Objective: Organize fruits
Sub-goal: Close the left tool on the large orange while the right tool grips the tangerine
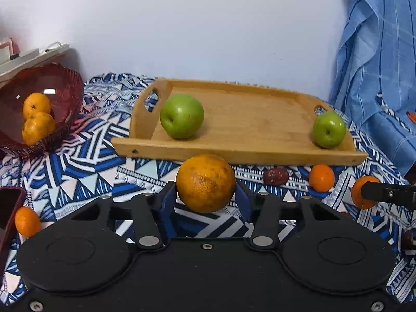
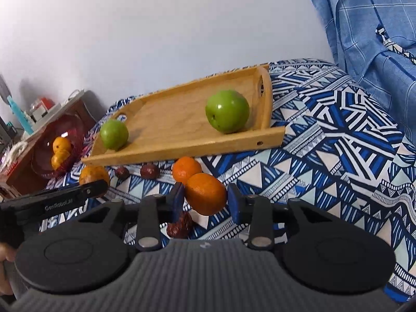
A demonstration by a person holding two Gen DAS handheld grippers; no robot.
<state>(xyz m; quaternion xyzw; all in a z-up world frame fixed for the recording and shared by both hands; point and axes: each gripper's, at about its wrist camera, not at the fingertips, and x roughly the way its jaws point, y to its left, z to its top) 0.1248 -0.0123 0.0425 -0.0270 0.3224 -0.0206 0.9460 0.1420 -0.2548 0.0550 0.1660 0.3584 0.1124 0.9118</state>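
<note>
My left gripper point(image 1: 205, 193) is shut on a large brownish orange point(image 1: 205, 182), held just in front of the wooden tray point(image 1: 260, 153). Two green apples point(image 1: 181, 115) point(image 1: 329, 129) lie in the tray. My right gripper point(image 2: 205, 199) has its blue pads on either side of a small orange point(image 2: 205, 193) and appears shut on it; it shows at the right edge of the left wrist view point(image 1: 364, 192). A red bowl point(image 1: 66, 80) at the left holds two oranges point(image 1: 37, 118). Loose oranges point(image 1: 321, 177) point(image 1: 26, 221) and red dates point(image 1: 275, 175) lie on the cloth.
The blue and white patterned cloth point(image 2: 338, 156) covers the surface. A blue fabric point(image 1: 377, 52) hangs at the right. A dark red object point(image 1: 7, 208) sits at the left edge. A date point(image 2: 180, 225) lies under my right gripper. A cluttered side table point(image 2: 39, 119) stands at far left.
</note>
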